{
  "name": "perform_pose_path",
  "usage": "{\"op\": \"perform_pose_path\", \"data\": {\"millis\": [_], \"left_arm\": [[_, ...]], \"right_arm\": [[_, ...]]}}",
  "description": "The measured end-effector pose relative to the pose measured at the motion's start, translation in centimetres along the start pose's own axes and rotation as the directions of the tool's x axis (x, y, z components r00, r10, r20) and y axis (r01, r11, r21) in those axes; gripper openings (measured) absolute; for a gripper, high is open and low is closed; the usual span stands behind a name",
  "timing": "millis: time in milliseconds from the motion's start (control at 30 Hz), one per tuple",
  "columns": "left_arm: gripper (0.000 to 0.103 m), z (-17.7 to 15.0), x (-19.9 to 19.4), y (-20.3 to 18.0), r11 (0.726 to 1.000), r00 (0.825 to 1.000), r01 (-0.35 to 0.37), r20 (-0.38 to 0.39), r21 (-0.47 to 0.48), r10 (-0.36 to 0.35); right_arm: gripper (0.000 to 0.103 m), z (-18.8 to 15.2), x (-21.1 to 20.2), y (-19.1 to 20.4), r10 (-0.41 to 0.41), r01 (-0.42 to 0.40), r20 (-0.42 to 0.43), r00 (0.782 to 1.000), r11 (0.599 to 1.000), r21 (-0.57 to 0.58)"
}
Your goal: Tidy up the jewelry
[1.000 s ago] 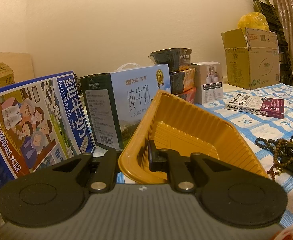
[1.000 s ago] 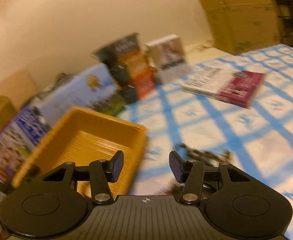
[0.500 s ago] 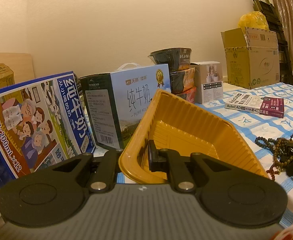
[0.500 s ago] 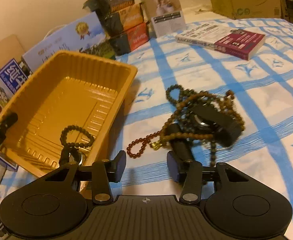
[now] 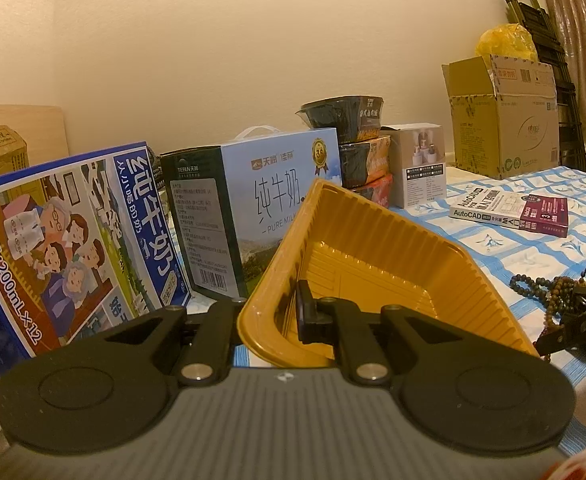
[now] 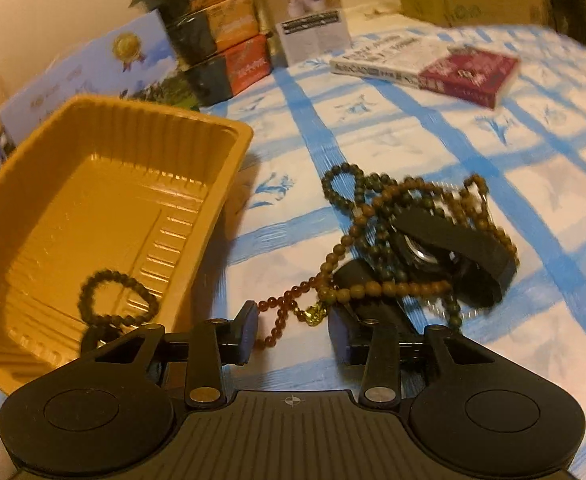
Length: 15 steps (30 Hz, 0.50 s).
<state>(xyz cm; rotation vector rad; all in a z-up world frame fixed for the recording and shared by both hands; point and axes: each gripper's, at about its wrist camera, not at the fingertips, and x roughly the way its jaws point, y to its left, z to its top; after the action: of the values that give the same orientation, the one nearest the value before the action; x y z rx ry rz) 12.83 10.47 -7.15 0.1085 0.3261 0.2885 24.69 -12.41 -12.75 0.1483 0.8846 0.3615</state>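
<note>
My left gripper (image 5: pixel 271 316) is shut on the near rim of a yellow plastic tray (image 5: pixel 373 264) and holds it tilted. In the right wrist view the tray (image 6: pixel 105 184) holds a dark bead bracelet (image 6: pixel 117 296). To its right on the cloth lies a tangle of brown and green bead strands (image 6: pixel 405 220), a black watch (image 6: pixel 453 256) and a red bead string with a gold charm (image 6: pixel 289 312). My right gripper (image 6: pixel 293 332) is open, low over the red string. The pile also shows in the left wrist view (image 5: pixel 553 292).
Milk cartons (image 5: pixel 253 208), stacked noodle bowls (image 5: pixel 353 140), a small white box (image 5: pixel 421 164) and a cardboard box (image 5: pixel 501 116) line the back. An AutoCAD book (image 5: pixel 509 212) lies on the blue checked tablecloth (image 6: pixel 453 128).
My right gripper has swung down and right, from above the tray to low over the jewelry pile. My left gripper and the tray have stayed still.
</note>
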Motion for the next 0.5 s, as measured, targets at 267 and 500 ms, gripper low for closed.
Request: {"op": "perform_pose_path", "data": {"millis": [267,500], "left_arm": [[0.011,0.0,0.0,0.0,1.000,1.000,0.000,0.000,0.000,0.000],[0.011,0.0,0.0,0.0,1.000,1.000,0.001,-0.001,-0.002,-0.001]], "right_arm": [[0.005,-2.1,-0.1,2.0,-0.050,0.058,0.036,0.998,0.956,-0.287],[0.005,-3.8,-2.6,0.9,0.010,-0.017,-0.025,1.000,0.951,-0.309]]}}
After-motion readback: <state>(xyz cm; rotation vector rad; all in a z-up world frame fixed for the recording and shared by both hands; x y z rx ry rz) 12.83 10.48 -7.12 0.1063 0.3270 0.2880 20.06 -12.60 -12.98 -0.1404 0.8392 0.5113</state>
